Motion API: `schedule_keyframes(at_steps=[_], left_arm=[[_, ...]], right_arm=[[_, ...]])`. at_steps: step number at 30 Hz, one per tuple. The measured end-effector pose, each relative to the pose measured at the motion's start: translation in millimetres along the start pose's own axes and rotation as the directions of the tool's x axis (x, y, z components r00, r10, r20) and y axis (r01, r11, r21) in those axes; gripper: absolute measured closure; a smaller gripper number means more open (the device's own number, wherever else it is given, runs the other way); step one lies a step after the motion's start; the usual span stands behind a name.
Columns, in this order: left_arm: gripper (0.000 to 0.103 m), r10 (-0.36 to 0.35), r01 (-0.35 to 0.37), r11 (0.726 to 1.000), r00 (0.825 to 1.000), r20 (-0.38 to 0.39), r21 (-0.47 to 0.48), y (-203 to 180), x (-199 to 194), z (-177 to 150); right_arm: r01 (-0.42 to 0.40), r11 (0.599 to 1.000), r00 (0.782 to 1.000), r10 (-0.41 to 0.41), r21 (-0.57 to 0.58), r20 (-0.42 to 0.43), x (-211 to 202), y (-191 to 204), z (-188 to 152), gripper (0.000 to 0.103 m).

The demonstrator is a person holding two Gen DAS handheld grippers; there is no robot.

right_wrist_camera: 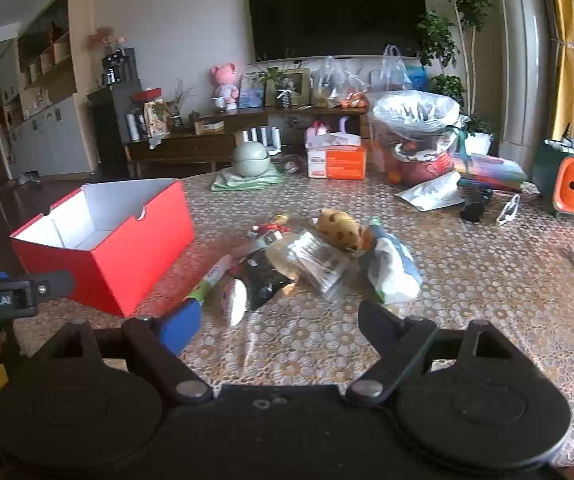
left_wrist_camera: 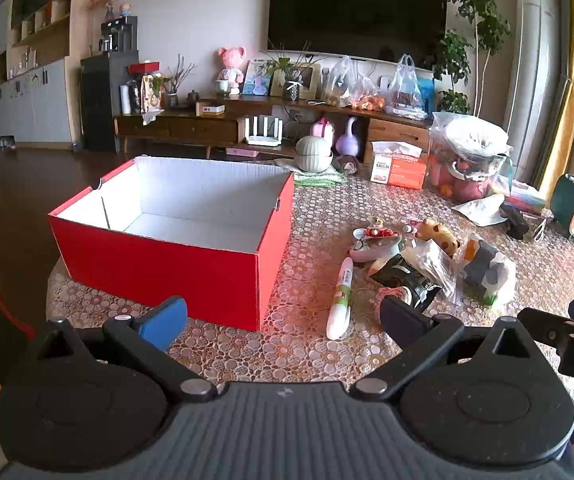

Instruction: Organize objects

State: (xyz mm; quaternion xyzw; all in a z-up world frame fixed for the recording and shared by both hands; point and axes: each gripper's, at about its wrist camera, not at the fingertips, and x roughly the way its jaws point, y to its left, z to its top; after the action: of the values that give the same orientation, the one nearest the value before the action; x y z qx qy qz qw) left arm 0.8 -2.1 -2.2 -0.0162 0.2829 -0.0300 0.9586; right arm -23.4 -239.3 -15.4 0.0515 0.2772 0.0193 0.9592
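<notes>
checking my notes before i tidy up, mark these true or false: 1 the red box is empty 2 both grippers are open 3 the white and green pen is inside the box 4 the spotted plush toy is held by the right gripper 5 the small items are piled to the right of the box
1. The red box is empty: true, only its white inside shows.
2. Both grippers are open: true, the left gripper and the right gripper each stand wide apart, holding nothing.
3. The pen is inside the box: false, it lies on the table beside the box.
4. The plush toy is held by the right gripper: false, it rests in the pile on the table.
5. The pile lies to the right of the box: true.
</notes>
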Motion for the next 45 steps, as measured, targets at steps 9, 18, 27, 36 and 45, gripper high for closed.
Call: schedule_keyframes(at_steps=[9,18,27,36,45], left_arm=[[0.000,-0.014,0.014,1.000,1.000,0.007,0.021,-5.5,-0.7,1.4],[0.000,-0.029,0.029,0.999,1.000,0.004,0.030,-9.2,-1.1,1.7],[0.000,-0.035,0.035,0.999,0.999,-0.020,0.006,-4.8,4.2,2.8],[0.000,-0.047,0.048,0.999,0.998,-0.032,0.023,-9.9,10.2,0.8],[0.000,-0.086,0.091,0.990,0.995,-0.058,0.105,-30.3,26.3,4.1]], right_arm=[[0.006,1.000,1.000,-0.006,0.014,-0.006,1.5,-4.4,1.5,0.017],[0.010,1.000,1.000,-0.010,0.022,-0.005,3.1,-5.9,2.9,0.017],[0.016,1.000,1.000,-0.016,0.012,-0.010,5.5,-8.9,3.1,0.017],[0.010,1.000,0.999,-0.009,0.023,-0.038,14.1,-16.0,4.4,0.017],[0.034,0.999,0.998,-0.032,0.031,-0.058,32.4,-34.2,8.9,0.017]])
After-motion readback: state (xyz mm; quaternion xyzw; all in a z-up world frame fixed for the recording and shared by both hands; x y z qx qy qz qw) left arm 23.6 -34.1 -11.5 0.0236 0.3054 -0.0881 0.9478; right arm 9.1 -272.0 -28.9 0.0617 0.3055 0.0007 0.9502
